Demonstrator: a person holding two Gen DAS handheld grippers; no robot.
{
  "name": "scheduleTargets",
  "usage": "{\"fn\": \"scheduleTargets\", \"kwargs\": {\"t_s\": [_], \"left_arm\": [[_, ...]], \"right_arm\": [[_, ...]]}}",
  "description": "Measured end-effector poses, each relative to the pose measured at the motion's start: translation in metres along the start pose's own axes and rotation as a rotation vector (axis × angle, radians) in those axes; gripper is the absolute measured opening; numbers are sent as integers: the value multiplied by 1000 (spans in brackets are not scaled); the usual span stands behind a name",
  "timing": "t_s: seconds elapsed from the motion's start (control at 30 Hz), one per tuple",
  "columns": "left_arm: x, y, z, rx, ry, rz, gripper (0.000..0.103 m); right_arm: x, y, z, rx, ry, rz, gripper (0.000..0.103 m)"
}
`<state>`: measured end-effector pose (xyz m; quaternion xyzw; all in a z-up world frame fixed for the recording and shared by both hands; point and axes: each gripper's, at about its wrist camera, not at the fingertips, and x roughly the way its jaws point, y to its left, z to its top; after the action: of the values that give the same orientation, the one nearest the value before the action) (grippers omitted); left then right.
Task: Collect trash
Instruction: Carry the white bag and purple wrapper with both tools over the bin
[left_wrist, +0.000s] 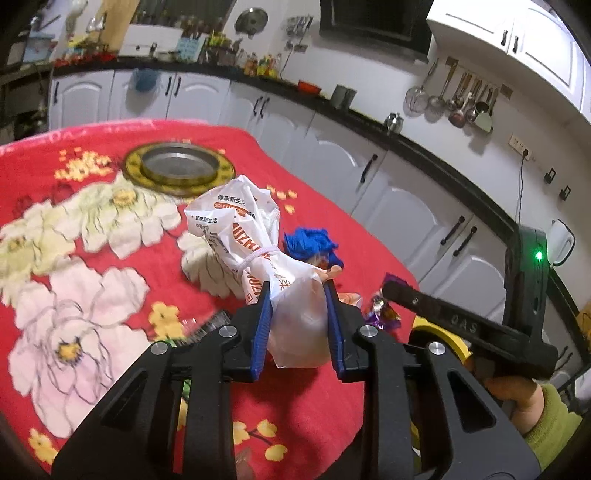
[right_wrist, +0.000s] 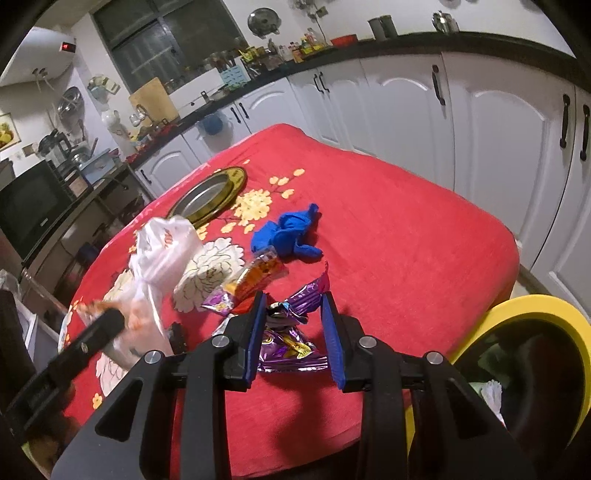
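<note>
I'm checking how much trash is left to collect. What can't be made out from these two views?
- Yellow bin contents: right wrist view, cut off by the frame edge, interior dark.
- White bag contents: opaque plastic, tied shut; motion-blurred in the right wrist view.
- Wrappers behind the left gripper: mostly hidden by the bag and fingers.
- Purple wrapper print: too small.

I see a white printed plastic bag (left_wrist: 258, 254), tied at its neck, lifted off the desk. A crumpled blue glove (right_wrist: 291, 232) lies flat, an orange wrapper (right_wrist: 258, 275) and purple foil wrappers (right_wrist: 291, 343) near it; the yellow-rimmed bin (right_wrist: 535, 306) seems partly filled.
</note>
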<state>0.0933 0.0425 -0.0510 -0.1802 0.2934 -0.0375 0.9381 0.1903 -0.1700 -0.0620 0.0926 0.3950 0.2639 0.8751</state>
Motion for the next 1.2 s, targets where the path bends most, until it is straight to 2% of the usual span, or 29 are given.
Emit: {"fn": "scheduleTargets", "kwargs": {"t_s": [0.27, 0.67, 1.2], "left_arm": [[-14, -8, 8, 28, -55, -5, 20], [-30, -33, 12, 89, -88, -45, 20], [-37, -67, 5, 171, -89, -103, 19]], "right_arm": [[-22, 8, 3, -22, -41, 15, 29], [-67, 9, 4, -46, -123, 18, 29], [-114, -11, 0, -35, -204, -27, 29]]}}
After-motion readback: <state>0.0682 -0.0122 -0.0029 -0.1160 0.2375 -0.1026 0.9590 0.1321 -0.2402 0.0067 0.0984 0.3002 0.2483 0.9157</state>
